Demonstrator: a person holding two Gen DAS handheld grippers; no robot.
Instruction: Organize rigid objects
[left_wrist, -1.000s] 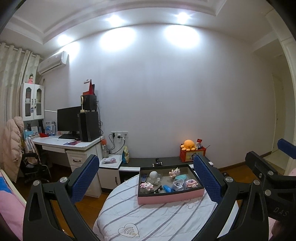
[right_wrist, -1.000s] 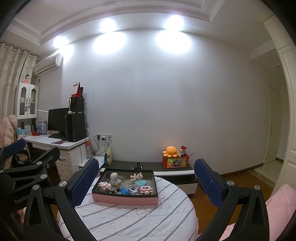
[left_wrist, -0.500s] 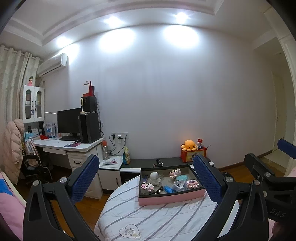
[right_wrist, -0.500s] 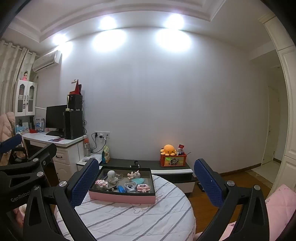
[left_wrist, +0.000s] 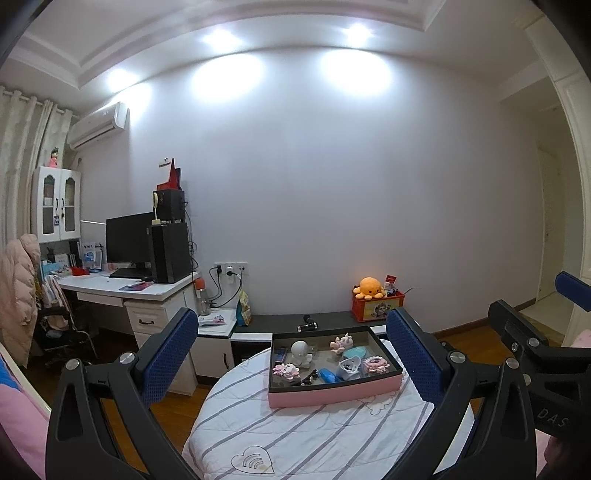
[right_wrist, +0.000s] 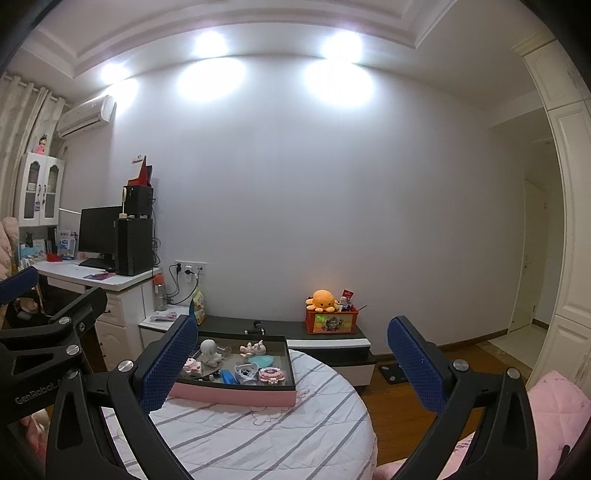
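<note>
A pink tray (left_wrist: 332, 395) (right_wrist: 236, 394) with a dark inside stands on a round table under a striped white cloth (left_wrist: 314, 439) (right_wrist: 258, 435). In it lie several small items: a white round-headed figure (left_wrist: 301, 352) (right_wrist: 209, 350), a pink animal toy (left_wrist: 341, 342) (right_wrist: 253, 347), a blue piece (left_wrist: 327, 376) (right_wrist: 228, 376) and pink trinkets (left_wrist: 286, 370). My left gripper (left_wrist: 291, 354) is open, well short of the tray, with nothing in it. My right gripper (right_wrist: 288, 356) is open and empty too, to the tray's right.
A white desk (left_wrist: 125, 286) with a monitor and computer tower stands at the left, an office chair (left_wrist: 59, 332) beside it. A low dark bench (right_wrist: 295, 328) along the wall carries a red box with an orange plush octopus (right_wrist: 323, 300). Wooden floor lies right of the table.
Both views have shifted slightly; the tray sits a little lower and nearer in the left view and further left in the right view. Both grippers stay open.
</note>
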